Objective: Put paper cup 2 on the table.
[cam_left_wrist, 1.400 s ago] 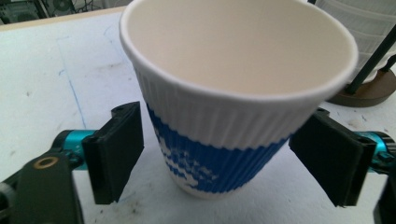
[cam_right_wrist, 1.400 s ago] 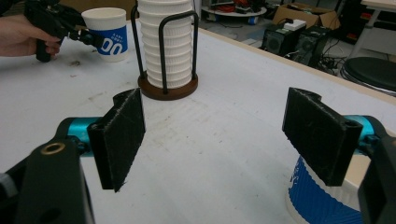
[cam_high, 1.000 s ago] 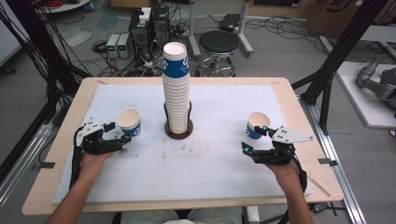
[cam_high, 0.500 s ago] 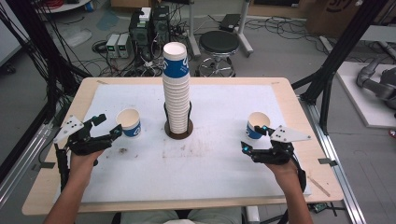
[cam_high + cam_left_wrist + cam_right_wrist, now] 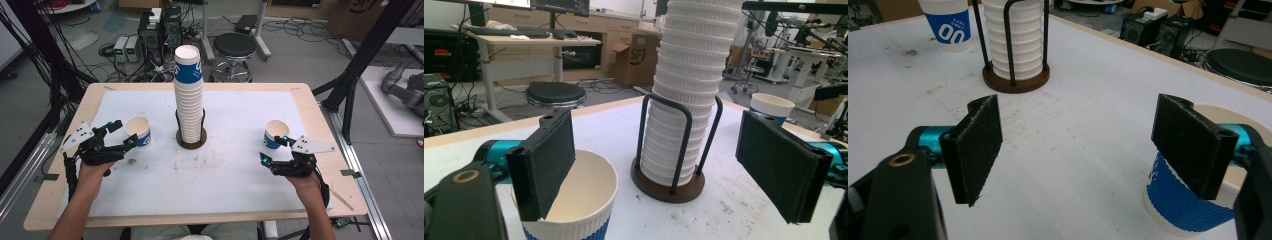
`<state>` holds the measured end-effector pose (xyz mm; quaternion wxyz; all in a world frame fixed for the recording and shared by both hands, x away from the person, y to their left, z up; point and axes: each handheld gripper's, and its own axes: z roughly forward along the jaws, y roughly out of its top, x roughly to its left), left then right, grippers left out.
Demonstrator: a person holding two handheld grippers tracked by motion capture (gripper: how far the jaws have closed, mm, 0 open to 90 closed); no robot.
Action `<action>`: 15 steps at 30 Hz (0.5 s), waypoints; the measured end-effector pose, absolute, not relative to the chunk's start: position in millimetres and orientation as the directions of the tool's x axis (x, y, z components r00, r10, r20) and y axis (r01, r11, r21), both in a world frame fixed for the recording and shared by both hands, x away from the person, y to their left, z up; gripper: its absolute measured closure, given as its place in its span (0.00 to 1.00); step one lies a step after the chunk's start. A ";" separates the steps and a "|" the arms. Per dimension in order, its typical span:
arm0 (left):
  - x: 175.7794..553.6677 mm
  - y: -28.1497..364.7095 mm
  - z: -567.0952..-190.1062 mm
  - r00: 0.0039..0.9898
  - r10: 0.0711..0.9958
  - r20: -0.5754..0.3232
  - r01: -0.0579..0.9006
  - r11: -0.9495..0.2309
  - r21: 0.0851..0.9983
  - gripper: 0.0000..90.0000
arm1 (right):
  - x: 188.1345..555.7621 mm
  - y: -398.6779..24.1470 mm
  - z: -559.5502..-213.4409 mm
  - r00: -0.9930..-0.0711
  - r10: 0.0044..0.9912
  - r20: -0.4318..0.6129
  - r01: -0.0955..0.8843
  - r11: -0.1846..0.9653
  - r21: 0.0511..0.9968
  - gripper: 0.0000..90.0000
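Black round stool [image 5: 235, 46] set behind the desk [image 5: 320, 107], computer towers [image 5: 160, 27] and tangled cables [image 5: 65, 65] spread on the floor, cardboard box [image 5: 636, 62] placed by a far workbench.

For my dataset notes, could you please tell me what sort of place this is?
Most likely a robotics lab: a work table ringed by black camera-rig struts, with computer towers and loose cables on the floor.

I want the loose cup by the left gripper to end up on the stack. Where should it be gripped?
Probably grip the left cup across its ribbed wall below the rim, coming level from its near-left side: it stands upright, open end up, with the left gripper open beside it.
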<state>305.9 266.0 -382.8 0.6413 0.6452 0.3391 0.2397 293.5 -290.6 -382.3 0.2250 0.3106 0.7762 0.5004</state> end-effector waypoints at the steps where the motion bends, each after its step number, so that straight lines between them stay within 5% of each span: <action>1: 305.7 266.0 -382.5 0.657 0.743 -0.126 0.129 0.054 0.990 0.18 | 293.2 -290.9 -381.8 -0.707 0.707 -0.039 0.255 0.306 0.917 0.23; 15: 303.1 262.7 -382.9 0.681 0.725 -0.105 0.114 0.037 0.993 0.18 | 289.6 -288.7 -381.1 -0.701 0.713 -0.032 0.264 0.301 0.916 0.23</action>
